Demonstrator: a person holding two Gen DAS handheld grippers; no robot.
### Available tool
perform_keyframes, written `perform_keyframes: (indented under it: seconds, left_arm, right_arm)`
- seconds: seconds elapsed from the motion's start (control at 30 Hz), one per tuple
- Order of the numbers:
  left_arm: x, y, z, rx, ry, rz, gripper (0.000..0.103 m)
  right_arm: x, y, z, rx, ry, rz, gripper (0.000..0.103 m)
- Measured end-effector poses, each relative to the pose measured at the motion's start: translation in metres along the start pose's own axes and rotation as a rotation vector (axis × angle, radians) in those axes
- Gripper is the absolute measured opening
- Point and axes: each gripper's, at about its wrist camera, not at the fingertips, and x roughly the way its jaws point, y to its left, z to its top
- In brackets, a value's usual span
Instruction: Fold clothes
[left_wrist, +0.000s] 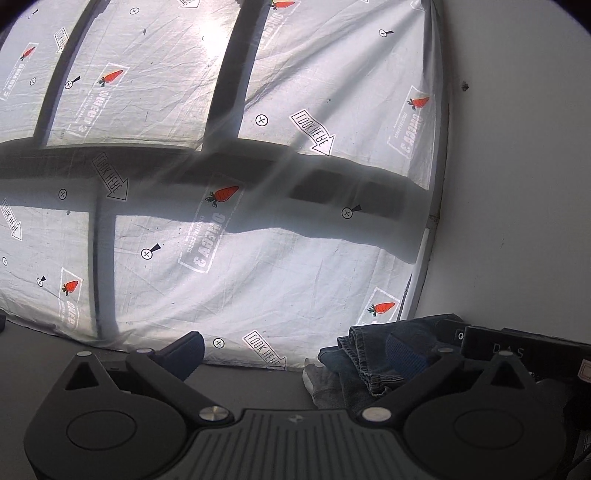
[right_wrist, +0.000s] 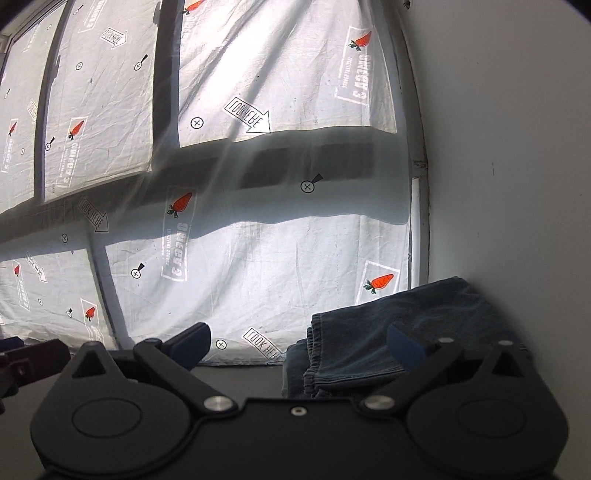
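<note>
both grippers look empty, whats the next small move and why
Probably ease the right gripper forward and down toward the folded jeans. Both grippers are open and hold nothing, and the denim stack lies just ahead against the white wall, its hems nearest.

Dk blue jeans (right_wrist: 373, 332), folded in a stack, on gray surface by white wall.

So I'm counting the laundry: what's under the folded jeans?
In the left wrist view a grey garment pokes out beneath the folded jeans, on the dark table. Anything deeper under the jeans is covered.
</note>
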Motion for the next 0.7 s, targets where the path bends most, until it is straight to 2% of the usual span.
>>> perform_keyframes:
  seconds: [0.07,0.23,0.43,0.7]
  left_arm:
    - [-0.013,0.011,0.003,0.004,-0.003,0.036,0.103]
    - [-0.05,0.057,0.006,-0.003,0.041,0.063,0.103]
    - [-0.105,0.137,0.005,0.025,0.079,0.092,0.103]
    - [-0.176,0.244,0.003,0.07,0.114,0.107,0.103]
  right_arm:
    - [-0.012,0.024,-0.004,-0.032,0.022,0.009,0.103]
    - [-0.043,0.087,-0.022,-0.101,0.063,0.048,0.103]
    - [-0.073,0.172,-0.05,-0.013,0.143,0.092,0.103]
    - [-0.12,0.304,-0.08,-0.012,0.163,0.086,0.103]
